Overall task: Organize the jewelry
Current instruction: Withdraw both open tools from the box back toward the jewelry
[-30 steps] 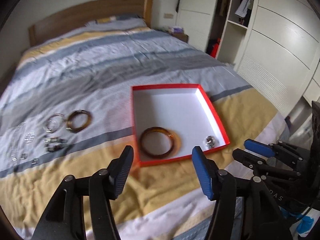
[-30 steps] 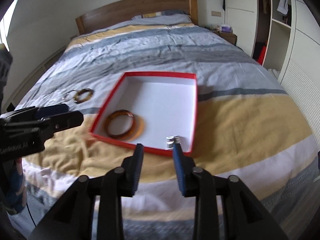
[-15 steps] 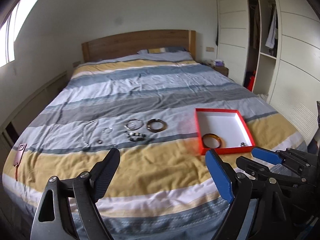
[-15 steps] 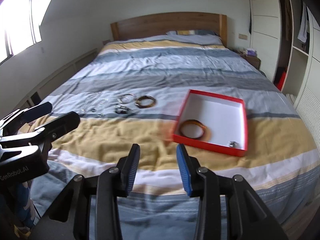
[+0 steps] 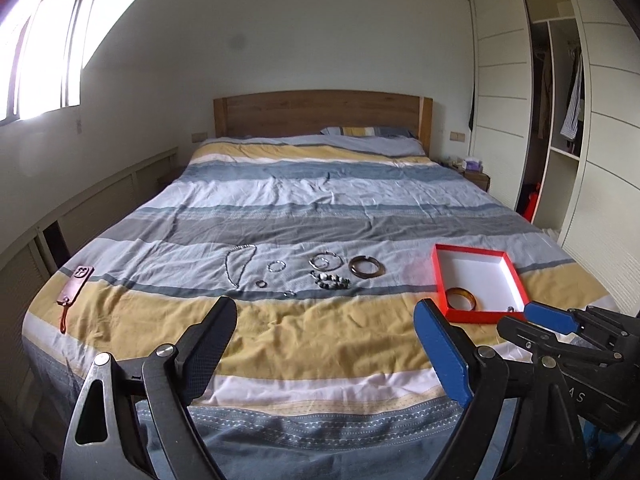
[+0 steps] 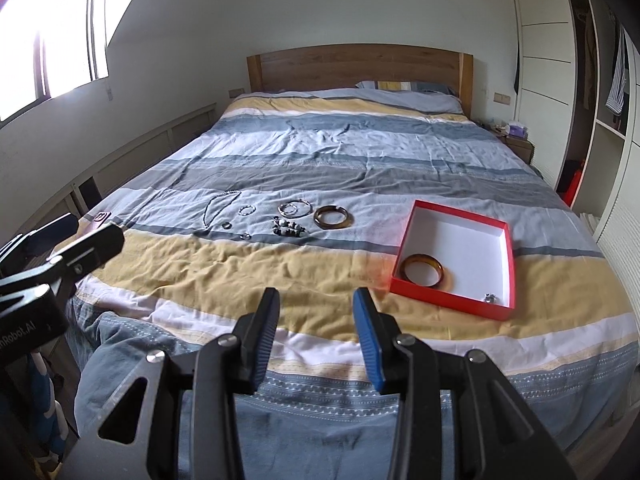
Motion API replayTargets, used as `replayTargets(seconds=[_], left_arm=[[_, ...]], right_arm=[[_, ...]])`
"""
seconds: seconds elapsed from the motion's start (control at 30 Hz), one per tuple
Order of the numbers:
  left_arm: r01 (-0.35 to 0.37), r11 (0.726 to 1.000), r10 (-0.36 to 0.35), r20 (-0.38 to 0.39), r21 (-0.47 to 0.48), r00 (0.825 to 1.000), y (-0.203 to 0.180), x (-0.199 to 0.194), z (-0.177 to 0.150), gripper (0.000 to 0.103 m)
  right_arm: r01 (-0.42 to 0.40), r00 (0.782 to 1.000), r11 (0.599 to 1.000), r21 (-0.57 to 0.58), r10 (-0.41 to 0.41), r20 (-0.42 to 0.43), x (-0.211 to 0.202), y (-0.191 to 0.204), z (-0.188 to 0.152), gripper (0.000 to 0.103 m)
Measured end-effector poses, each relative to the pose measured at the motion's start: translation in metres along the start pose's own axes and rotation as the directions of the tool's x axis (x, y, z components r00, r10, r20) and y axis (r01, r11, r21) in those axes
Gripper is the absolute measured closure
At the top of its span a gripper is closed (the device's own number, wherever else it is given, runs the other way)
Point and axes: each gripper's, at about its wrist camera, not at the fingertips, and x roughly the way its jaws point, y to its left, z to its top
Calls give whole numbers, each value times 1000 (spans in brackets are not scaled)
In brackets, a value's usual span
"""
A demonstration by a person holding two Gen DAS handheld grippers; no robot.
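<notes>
Two grippers hover over foot of bed (image 5: 320, 344), both empty. Left gripper (image 5: 324, 328): jaws wide apart, just been opening, nothing between them. Right gripper (image 6: 316, 316): jaws parted narrower, only bedspread beyond the gap. Red box (image 6: 505, 264) sits on yellow stripe at right; amber bangle (image 6: 422, 270) lies in its near corner, small silver piece (image 6: 490, 298) at near edge (too small to identify). Loose on blue stripe, well left of box: brown bangle (image 5: 366, 267), silver bangles (image 5: 325, 261), bead bracelet (image 5: 330, 281), chain necklace (image 5: 239, 266), few small rings (image 5: 261, 283).
</notes>
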Motion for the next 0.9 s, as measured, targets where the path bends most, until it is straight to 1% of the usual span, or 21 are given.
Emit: replayTargets(seconds=[0.1,0.23,0.37,0.47,0.57,0.67,0.77,0.9], left_arm=[[0,1000,0,6,-9,1000,6,-3,1,14],[-6,1000,6,-33,-18,999,20,-1,1,14],[-26,998,23,-53,-62,998,45,4,-6,14],[-58,995,52,-76,-78,996,62,13,-14,14],[-82,991,70,-120,-104,990,78,29,-24,14],[-93,988,72,-166,-120,984,92,49,-31,14],[-109,986,84,-191,-124,978,101,69,-33,14],[-109,986,77,-231,-129,970,108,99,-35,14]], right_arm=[[-3,1000,1000,-2,3,12,-3,2,2,66],[-16,999,1000,-3,16,30,-5,4,6,66],[-37,999,999,-6,37,27,2,6,8,66],[-60,998,998,-11,60,10,14,8,8,66],[-78,997,997,-21,78,-11,28,10,7,66],[-99,995,995,-24,98,-37,46,11,8,66],[-123,990,992,-24,122,-65,69,11,11,66],[-139,985,990,-26,136,-103,96,8,13,66]])
